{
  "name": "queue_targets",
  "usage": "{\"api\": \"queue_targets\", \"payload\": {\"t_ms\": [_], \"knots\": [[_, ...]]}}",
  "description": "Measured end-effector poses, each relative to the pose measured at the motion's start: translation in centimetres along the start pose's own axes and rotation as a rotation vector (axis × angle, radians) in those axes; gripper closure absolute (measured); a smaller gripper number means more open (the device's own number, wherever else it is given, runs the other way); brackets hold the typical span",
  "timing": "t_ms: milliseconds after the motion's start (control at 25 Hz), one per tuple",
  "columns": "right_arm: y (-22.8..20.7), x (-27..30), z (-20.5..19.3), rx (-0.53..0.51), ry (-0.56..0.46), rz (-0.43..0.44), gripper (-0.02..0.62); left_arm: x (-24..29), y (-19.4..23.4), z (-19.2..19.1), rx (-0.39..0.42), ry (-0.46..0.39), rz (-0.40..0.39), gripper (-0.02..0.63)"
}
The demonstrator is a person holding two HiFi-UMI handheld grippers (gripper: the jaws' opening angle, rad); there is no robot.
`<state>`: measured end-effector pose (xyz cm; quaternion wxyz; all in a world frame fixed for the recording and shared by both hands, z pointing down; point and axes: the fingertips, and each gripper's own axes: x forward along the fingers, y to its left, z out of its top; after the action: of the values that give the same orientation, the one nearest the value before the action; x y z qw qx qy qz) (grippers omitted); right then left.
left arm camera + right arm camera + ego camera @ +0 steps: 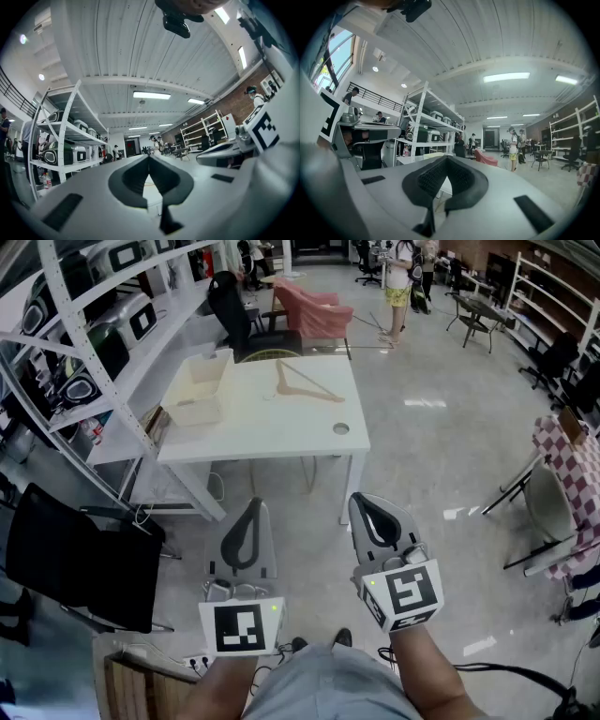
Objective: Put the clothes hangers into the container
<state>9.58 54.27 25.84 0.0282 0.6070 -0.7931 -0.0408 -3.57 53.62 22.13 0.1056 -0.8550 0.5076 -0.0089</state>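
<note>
1. Workshop room with a pale shiny floor [422, 465]; white table [272, 432] in the middle of the head view, metal shelving [84, 343] with boxed devices along its left side.
2. Hanger [305, 382]: wooden, lies flat on the table top towards the far edge, near the middle.
3. Container [199, 390]: pale open box on the left part of the table. It sits just left of the hanger, not touching it.
4. Left gripper [252, 505]: held low over the floor in front of the table's near edge, well apart from the hanger. Its own view shows the jaw tips meeting, with nothing between them.
5. Right gripper [360, 500]: beside the left one, same height, also short of the table. Jaws fully together, with nothing in them.
6. Both grippers point towards the table; each marker cube faces the head camera.
7. Round hole [340, 428] near the table's right front corner.
8. Black chair [80, 563] on the floor to the left, below the shelving; pink-draped chair [314, 310] behind the table.
9. Person [398, 282] stands far back in the aisle; checked cloth [567, 474] over a chair at the right edge.
</note>
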Motion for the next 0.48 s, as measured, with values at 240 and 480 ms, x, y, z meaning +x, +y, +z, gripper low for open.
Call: {"api": "queue_targets", "payload": {"t_ms": [240, 480], "knots": [[-0.7, -0.3, 0.0, 0.0, 0.0, 0.007, 0.584, 0.4, -0.8, 0.5, 0.001, -0.01, 0.003, 0.594], [-1.8, -1.0, 0.4, 0.003, -0.022, 0.014, 0.584, 0.8, -2.1, 0.9, 0.016, -0.004, 0.003, 0.595]]}}
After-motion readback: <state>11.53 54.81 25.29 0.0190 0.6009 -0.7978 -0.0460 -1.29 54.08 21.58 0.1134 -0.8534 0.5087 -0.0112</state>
